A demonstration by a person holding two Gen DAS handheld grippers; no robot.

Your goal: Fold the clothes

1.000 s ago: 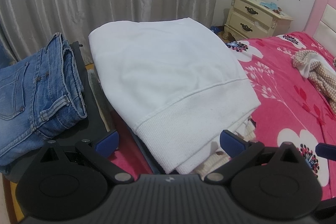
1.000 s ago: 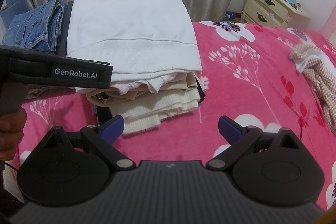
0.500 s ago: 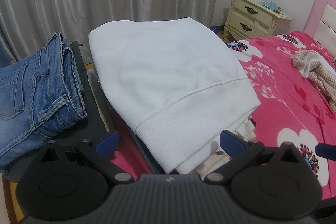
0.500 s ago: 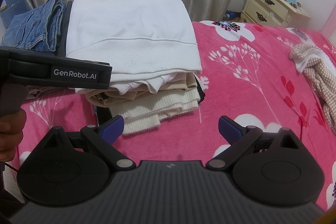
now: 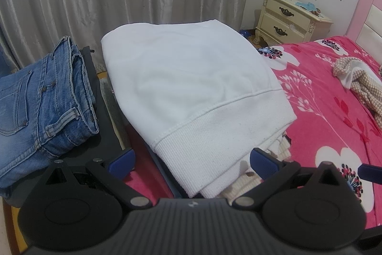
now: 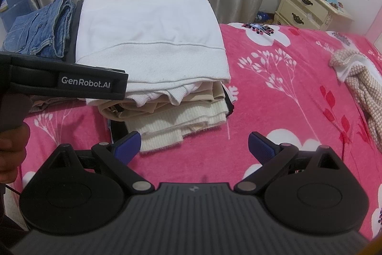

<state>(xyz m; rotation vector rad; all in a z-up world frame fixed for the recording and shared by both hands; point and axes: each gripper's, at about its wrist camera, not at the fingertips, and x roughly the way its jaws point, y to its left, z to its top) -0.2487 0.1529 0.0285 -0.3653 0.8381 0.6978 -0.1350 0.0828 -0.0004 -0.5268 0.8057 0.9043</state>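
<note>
a: where does the folded white cotton sweatshirt lie from each tool?

b: it tops a stack of cream and beige folded knits on the pink floral fleece blanket. for the left gripper it sits directly ahead and partly between the spread blue pads, its ribbed hem nearest. for the right gripper the stack lies ahead and slightly left, with bare blanket between.

a: state of the tools?

b: both are released, jaws wide apart, grasping nothing.

a: what remains unfolded?

b: apparently only the loose beige-and-white waffle-knit garment, crumpled far ahead and to the right of both tools. its long axis seems to run away from the tools, along the right side of the blanket; its far end is cut off by the frame.

a: which arm is nearer to it?

b: judging by the views, the right gripper; the left is parked at the stack, with the folded blue denim jeans to its left.

a: so the coming move?

b: likely a reach rightward and forward, right tool leading.
</note>
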